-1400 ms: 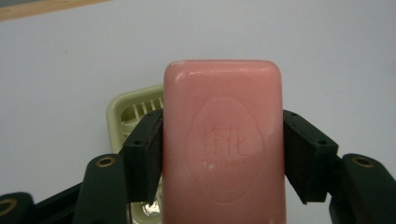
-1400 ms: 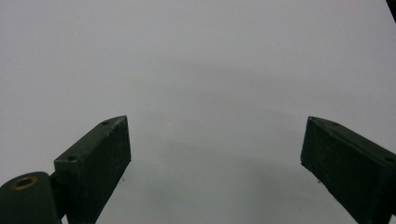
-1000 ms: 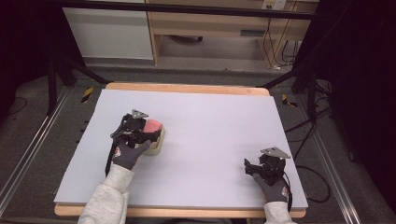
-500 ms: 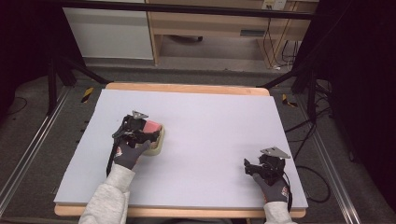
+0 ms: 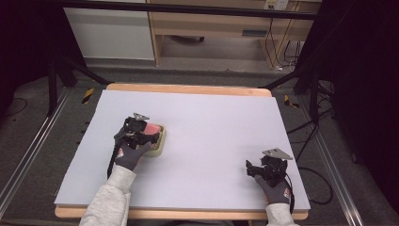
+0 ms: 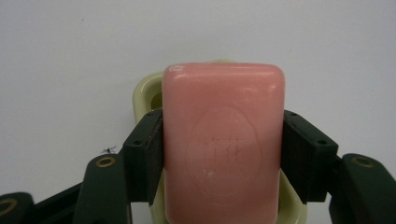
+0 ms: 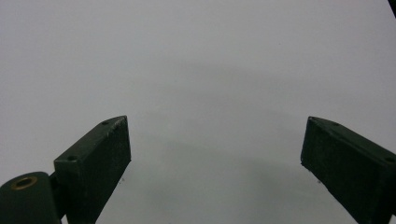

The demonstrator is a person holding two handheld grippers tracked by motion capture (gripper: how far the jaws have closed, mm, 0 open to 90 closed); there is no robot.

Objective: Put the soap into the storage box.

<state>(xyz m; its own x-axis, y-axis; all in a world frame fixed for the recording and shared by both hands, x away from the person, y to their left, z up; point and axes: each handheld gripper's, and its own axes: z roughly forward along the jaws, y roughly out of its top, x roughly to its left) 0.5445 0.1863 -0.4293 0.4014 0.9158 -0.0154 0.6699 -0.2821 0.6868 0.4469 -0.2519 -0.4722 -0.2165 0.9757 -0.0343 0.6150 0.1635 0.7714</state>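
One bar of pink soap, smooth and glossy, rounded-rectangle shape with an oval stamp pressed into the top face. It sits over one pale yellow-green soap dish, shiny plastic look with rounded corners, on the left half of the desk, which has a flat matte lilac-grey top with a wooden edge. The left hand-held gripper has its two black, blocky pads clamped on the soap's long sides, so it's holding the bar. The gloved left hand reaches in from the near edge, grey sleeve behind it. The right hand-held gripper is spread wide over bare desk near the front right corner, well apart from the soap, nothing between its jaws.
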